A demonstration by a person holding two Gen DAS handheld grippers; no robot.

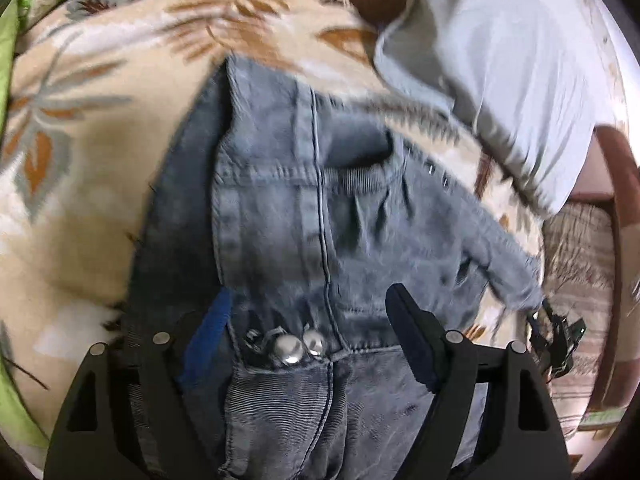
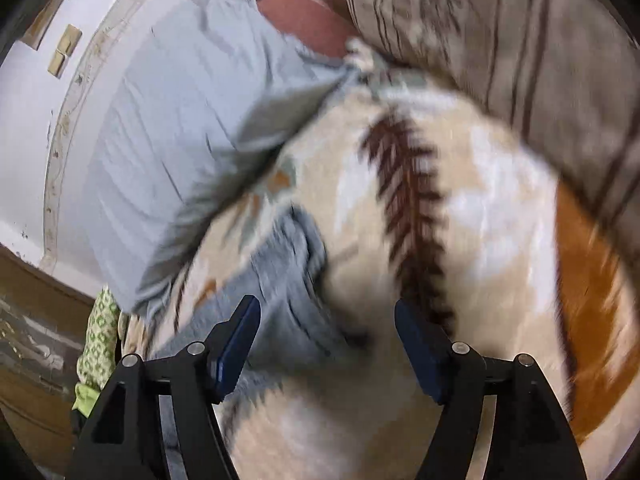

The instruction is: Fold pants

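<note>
The grey-blue denim pants (image 1: 320, 208) lie on a cream blanket (image 1: 100, 208) with a leaf pattern, spread over a bed. In the left wrist view the waistband with two metal buttons (image 1: 298, 346) sits at six o'clock, between the left gripper (image 1: 308, 344) fingers, which stand wide apart with cloth draped between them; whether the pads press on it cannot be told. A pale blue pillow (image 1: 500, 80) lies at one o'clock. The right gripper (image 2: 326, 344) has its fingers parted over the blanket, a denim edge (image 2: 288, 280) just beside the left finger, gripping nothing. No readable writing or label shows.
</note>
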